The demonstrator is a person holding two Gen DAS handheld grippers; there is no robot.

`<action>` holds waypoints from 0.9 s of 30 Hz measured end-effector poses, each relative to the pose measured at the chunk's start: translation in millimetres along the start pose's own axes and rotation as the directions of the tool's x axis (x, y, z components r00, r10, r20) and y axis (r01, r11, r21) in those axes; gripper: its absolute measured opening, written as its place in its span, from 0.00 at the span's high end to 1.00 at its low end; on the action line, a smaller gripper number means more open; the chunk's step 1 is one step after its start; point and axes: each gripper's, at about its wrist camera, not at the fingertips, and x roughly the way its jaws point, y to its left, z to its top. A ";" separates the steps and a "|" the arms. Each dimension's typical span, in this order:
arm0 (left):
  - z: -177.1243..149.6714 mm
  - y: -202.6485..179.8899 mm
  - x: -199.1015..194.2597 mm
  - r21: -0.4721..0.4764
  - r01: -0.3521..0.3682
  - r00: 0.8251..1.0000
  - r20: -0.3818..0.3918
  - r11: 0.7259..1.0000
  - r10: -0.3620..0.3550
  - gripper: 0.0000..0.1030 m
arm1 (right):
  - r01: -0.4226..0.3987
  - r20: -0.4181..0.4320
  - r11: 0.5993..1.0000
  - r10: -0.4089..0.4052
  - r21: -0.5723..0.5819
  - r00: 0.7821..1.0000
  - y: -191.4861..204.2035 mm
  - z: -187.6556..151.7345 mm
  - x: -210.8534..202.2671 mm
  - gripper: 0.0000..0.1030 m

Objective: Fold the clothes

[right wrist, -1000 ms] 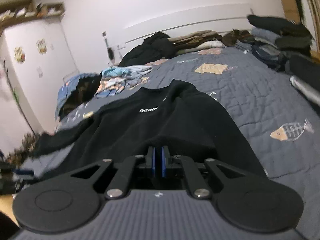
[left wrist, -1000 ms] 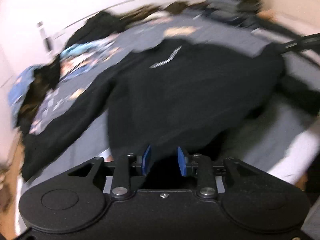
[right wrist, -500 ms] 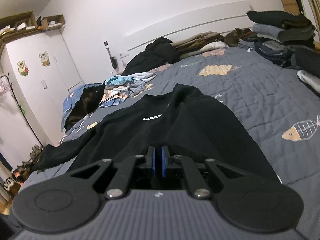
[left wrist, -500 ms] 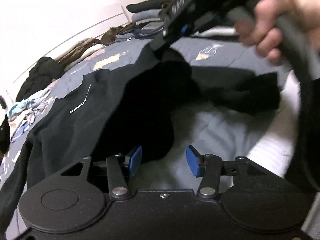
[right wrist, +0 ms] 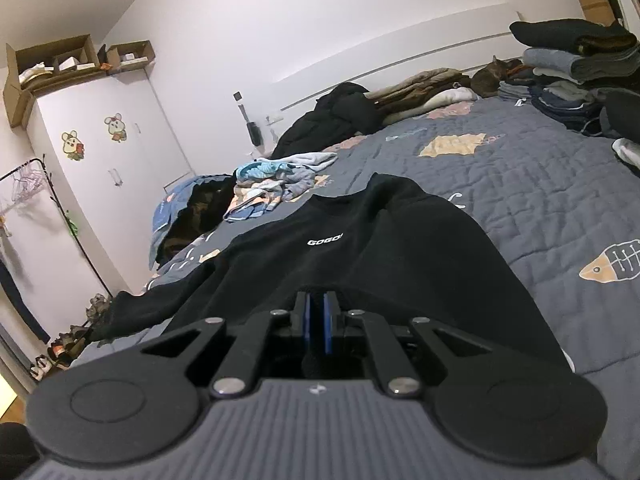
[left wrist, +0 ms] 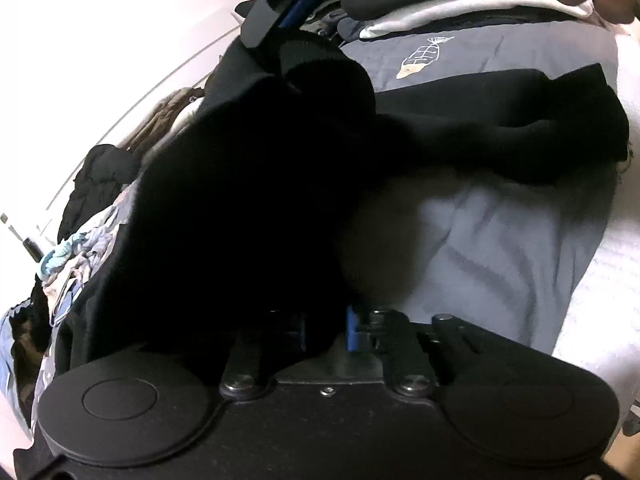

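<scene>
The right gripper [right wrist: 316, 322] is seen with its jaws pressed nearly together on a pinch of the black sweatshirt [right wrist: 360, 248], at the hem edge nearest the camera. The left gripper [left wrist: 326, 330] has its jaws narrowed around a bunch of the same black cloth, and a grasp is judged likely, though the left pad is hidden by fabric. The garment is spread chest-up on the grey quilted bed [right wrist: 540, 184], one sleeve [left wrist: 520, 132] trailing toward the bed's edge. A first fold is judged to be in hand; next, both held edges would be carried together toward the collar.
</scene>
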 end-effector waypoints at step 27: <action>-5.7 -13.9 -76.2 0.025 0.047 0.993 0.107 0.999 -0.049 0.57 | 0.077 0.025 0.989 -0.074 -0.130 0.997 1.6 4.8 -35.3 0.90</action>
